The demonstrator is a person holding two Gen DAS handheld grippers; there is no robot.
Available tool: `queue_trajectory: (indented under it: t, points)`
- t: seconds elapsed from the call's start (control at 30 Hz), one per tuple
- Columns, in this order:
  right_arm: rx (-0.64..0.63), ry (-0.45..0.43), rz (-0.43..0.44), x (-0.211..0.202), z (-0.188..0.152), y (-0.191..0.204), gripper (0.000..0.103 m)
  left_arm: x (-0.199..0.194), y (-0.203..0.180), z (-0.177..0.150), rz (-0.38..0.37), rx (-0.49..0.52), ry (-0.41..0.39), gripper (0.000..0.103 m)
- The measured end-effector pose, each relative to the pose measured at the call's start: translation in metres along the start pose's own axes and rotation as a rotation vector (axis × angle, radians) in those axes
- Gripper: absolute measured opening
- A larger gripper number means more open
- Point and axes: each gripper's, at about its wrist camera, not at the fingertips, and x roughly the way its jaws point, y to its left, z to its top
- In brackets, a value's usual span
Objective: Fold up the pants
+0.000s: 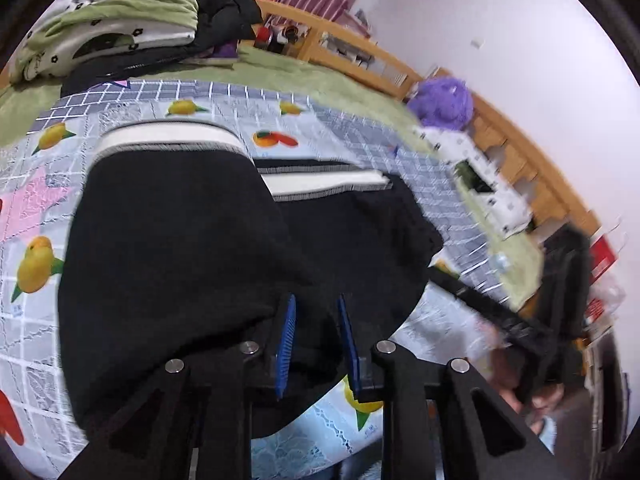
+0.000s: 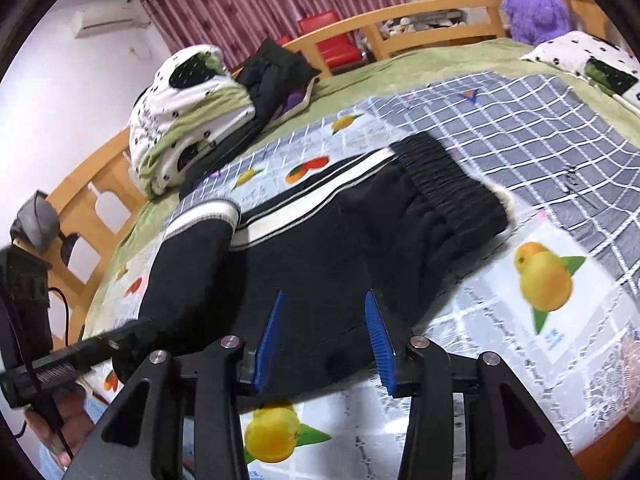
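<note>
Folding stood part-done: black pants [image 1: 192, 248] lay on the fruit-print bed cover [image 1: 36, 208], doubled over so that the white-striped cuffs [image 1: 168, 140] sat beyond the jaws and the elastic waistband [image 2: 448, 184] lay ahead and to the right of the right jaws.

Left gripper [image 1: 316, 344]: jaws parted narrowly, blue pads [image 1: 286, 344] hovering over the near fold of black cloth; nothing was seen pinched between them, so it was read as released.

Right gripper [image 2: 324, 344]: jaws parted wider, blue pads standing above the near edge of the pants, cloth below them but not pressed; released.

Left handle and the hand [image 2: 60, 412] holding it appeared low at the left of the right wrist view.

Step judged in hand: taking the near folded edge for the next fold toward the waistband.

Notes for doing it well:
- Both jaws needed to drop onto the near edge and catch every layer, not the top one only.
- Grips set well apart along the edge would keep it straight.
- Cuffs and waistband should meet squarely; the upper leg lay slightly askew.
- The bed cover had to stay out of the bite.
</note>
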Motion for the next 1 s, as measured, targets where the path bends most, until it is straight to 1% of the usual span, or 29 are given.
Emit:
queue_trajectory:
  t: [0.03, 0.07, 0.1, 0.13, 0.17, 0.2, 0.27, 0.3, 0.33, 0.4, 0.43, 0.47, 0.5, 0.53, 0.57, 0.63, 0.67, 0.7, 0.77, 0.83, 0.9, 1.0]
  points:
    - [-0.006, 0.011, 0.015, 0.003, -0.001, 0.004, 0.046, -0.010, 0.006, 0.002, -0.007, -0.001, -0.012, 0.037]
    - [-0.012, 0.023, 0.036, 0.008, -0.001, 0.009, 0.046, -0.016, 0.009, 0.004, 0.004, -0.005, -0.025, 0.060]
    - [-0.017, 0.036, 0.063, 0.013, -0.001, 0.015, 0.047, -0.027, 0.017, 0.006, 0.033, -0.016, -0.058, 0.070]
    - [-0.021, 0.048, 0.086, 0.019, -0.001, 0.022, 0.048, -0.038, 0.027, 0.007, 0.056, -0.031, -0.106, 0.075]
    - [-0.025, 0.059, 0.108, 0.026, 0.000, 0.029, 0.048, -0.043, 0.034, 0.008, 0.074, -0.042, -0.142, 0.075]
    - [-0.029, 0.076, 0.134, 0.035, 0.002, 0.038, 0.049, -0.047, 0.042, 0.010, 0.097, -0.056, -0.160, 0.075]
    - [-0.029, 0.112, 0.180, 0.051, 0.006, 0.054, 0.054, -0.054, 0.066, 0.012, 0.147, -0.102, -0.183, 0.075]
    - [-0.027, 0.144, 0.207, 0.064, 0.009, 0.064, 0.057, -0.056, 0.077, 0.012, 0.171, -0.125, -0.196, 0.075]
    - [-0.022, 0.174, 0.222, 0.076, 0.011, 0.072, 0.057, -0.058, 0.088, 0.011, 0.188, -0.148, -0.207, 0.075]
    - [-0.018, 0.241, 0.220, 0.104, 0.014, 0.085, 0.057, -0.058, 0.110, 0.010, 0.221, -0.184, -0.225, 0.075]
    - [-0.014, 0.274, 0.210, 0.118, 0.015, 0.089, 0.057, -0.057, 0.118, 0.009, 0.253, -0.200, -0.225, 0.075]
    - [-0.007, 0.308, 0.208, 0.132, 0.016, 0.093, 0.055, -0.056, 0.124, 0.010, 0.283, -0.211, -0.221, 0.075]
    - [-0.005, 0.344, 0.223, 0.145, 0.017, 0.099, 0.028, -0.055, 0.132, 0.009, 0.318, -0.223, -0.219, 0.075]
    - [-0.022, 0.368, 0.247, 0.151, 0.019, 0.104, 0.010, -0.054, 0.138, 0.008, 0.331, -0.230, -0.219, 0.075]
    - [-0.066, 0.370, 0.268, 0.150, 0.022, 0.112, 0.010, -0.053, 0.142, 0.007, 0.341, -0.243, -0.218, 0.075]
    - [-0.166, 0.236, 0.289, 0.122, 0.036, 0.127, 0.010, -0.051, 0.147, 0.008, 0.328, -0.265, -0.219, 0.075]
    - [-0.187, 0.189, 0.328, 0.104, 0.048, 0.131, 0.010, -0.048, 0.148, 0.008, 0.320, -0.271, -0.219, 0.075]
    - [-0.182, 0.172, 0.354, 0.094, 0.057, 0.131, 0.010, -0.045, 0.148, 0.008, 0.322, -0.273, -0.217, 0.075]
    - [-0.182, 0.138, 0.362, 0.076, 0.075, 0.128, 0.010, -0.039, 0.144, 0.005, 0.333, -0.277, -0.218, 0.075]
    - [-0.225, 0.072, 0.334, 0.055, 0.090, 0.120, 0.010, -0.030, 0.137, 0.002, 0.323, -0.263, -0.199, 0.075]
    - [-0.257, 0.035, 0.289, 0.042, 0.102, 0.102, 0.010, -0.024, 0.128, 0.000, 0.314, -0.245, -0.193, 0.075]
    - [-0.235, 0.029, 0.241, 0.037, 0.115, 0.066, 0.010, -0.015, 0.110, 0.001, 0.308, -0.213, -0.186, 0.075]
